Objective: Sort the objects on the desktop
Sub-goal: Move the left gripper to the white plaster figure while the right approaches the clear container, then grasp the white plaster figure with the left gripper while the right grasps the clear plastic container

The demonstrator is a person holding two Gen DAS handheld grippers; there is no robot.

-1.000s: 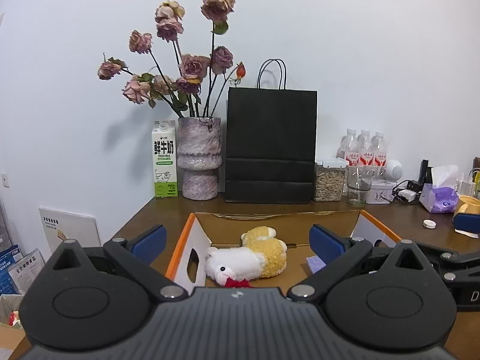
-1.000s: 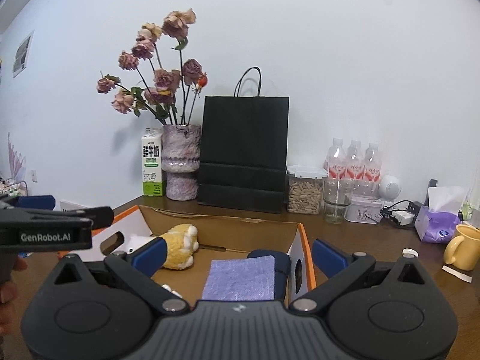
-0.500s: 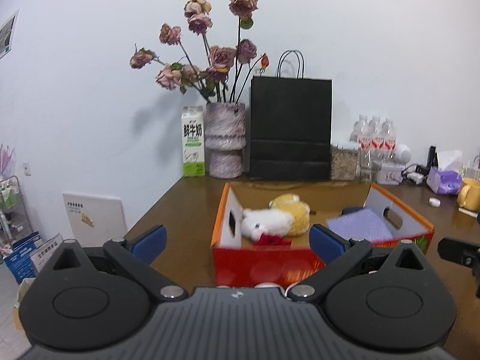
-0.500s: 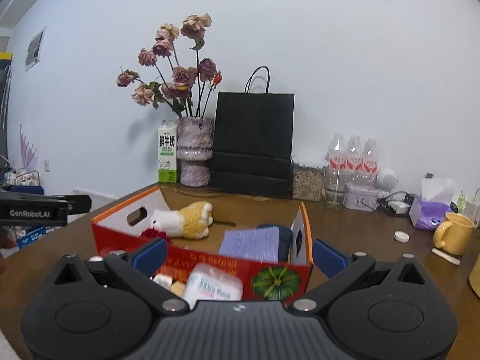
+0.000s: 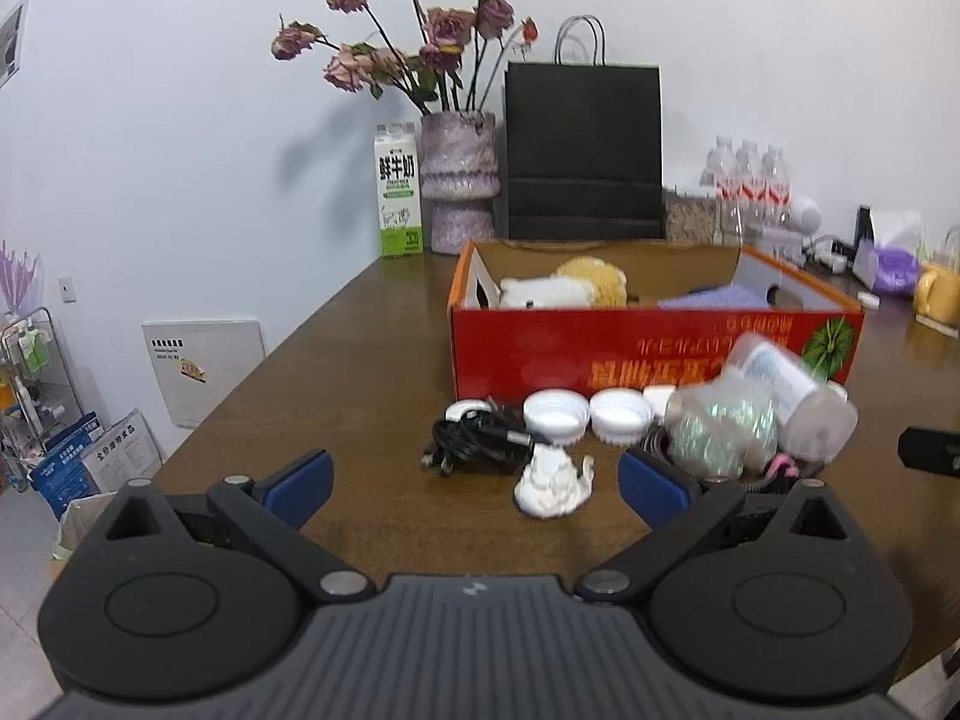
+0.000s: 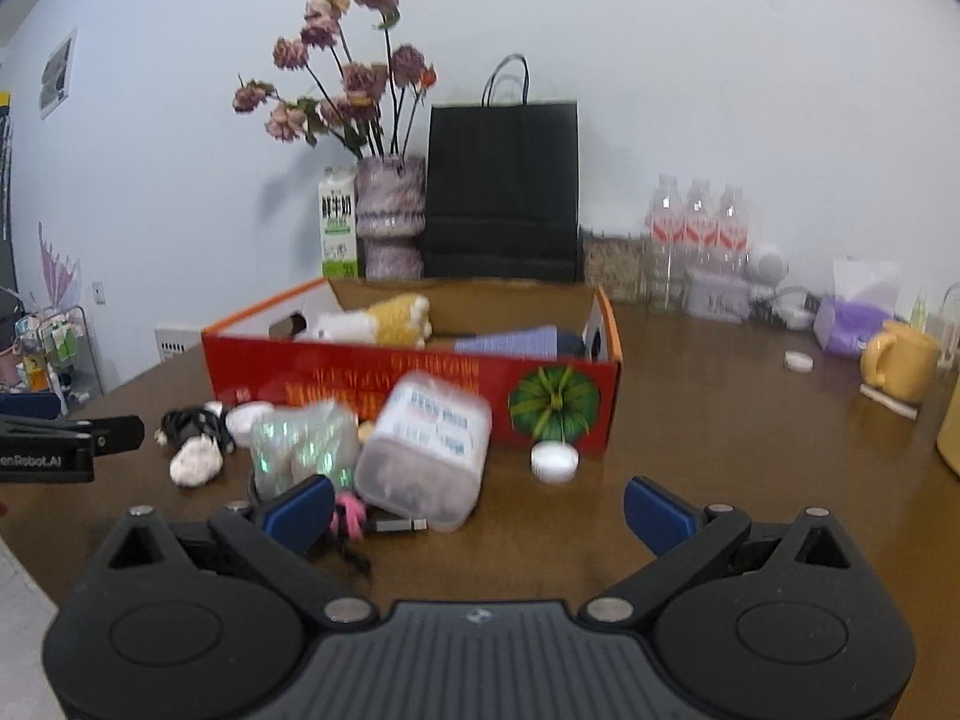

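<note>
The brown bench (image 5: 336,360) carries everything here. Largest on it is the red cardboard box (image 5: 600,354), open at the top, with a pumpkin picture on its near wall; inside lie a white-and-yellow plush toy (image 5: 558,288) at the left and a purple cloth (image 5: 714,300) toward the right.

Just in front of the box's near wall sits a loose heap of small things. A clear plastic jar (image 6: 423,450) lies tilted on its side, touching a crinkly iridescent packet (image 6: 300,444). Left of these are a coiled black cable (image 5: 474,444), two white caps (image 5: 555,417) side by side, and a crumpled white lump (image 5: 552,483). A single white cap (image 6: 554,461) rests apart, near the box's pumpkin corner.

The left hand-held gripper (image 5: 474,480) has its blue-tipped fingers spread wide apart and holds nothing; the cable and the white lump lie between and just beyond the tips. The right hand-held gripper (image 6: 480,510) is likewise spread and empty, its left finger (image 6: 297,510) just in front of the packet and jar, the lone cap ahead between the tips.
</note>
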